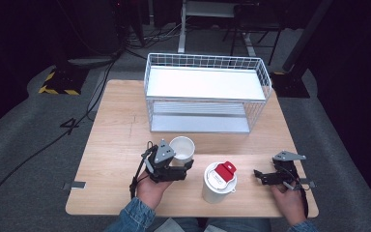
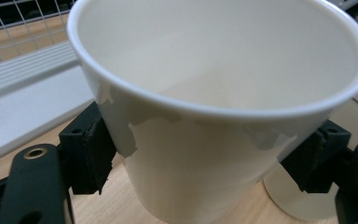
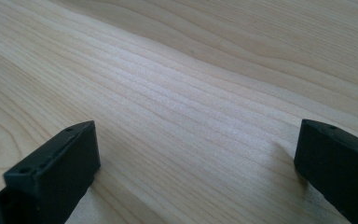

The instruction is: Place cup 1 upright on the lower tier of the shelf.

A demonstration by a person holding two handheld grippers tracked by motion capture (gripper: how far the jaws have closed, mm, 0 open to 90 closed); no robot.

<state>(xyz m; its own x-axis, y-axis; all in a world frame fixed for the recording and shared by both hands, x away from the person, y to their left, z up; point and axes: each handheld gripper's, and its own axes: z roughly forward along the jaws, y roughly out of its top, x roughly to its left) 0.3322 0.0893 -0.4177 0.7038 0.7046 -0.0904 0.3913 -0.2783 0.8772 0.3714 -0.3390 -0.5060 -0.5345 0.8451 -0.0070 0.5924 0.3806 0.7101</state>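
A white wire basket rack [image 1: 207, 92] with two shelves stands at the far side of the wooden tabletop [image 1: 111, 140]. A white lidded cup [image 1: 219, 182] with a red tab stands near the front edge.

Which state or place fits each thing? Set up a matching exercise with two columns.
1. open white cup
2. lidded white cup
3. wire basket
4. right tool

a. at the table's far edge
b. jaws apart over bare wood
c. clamped in the left tool
d. has a red tab on top

Pairs: 1-c, 2-d, 3-a, 4-b
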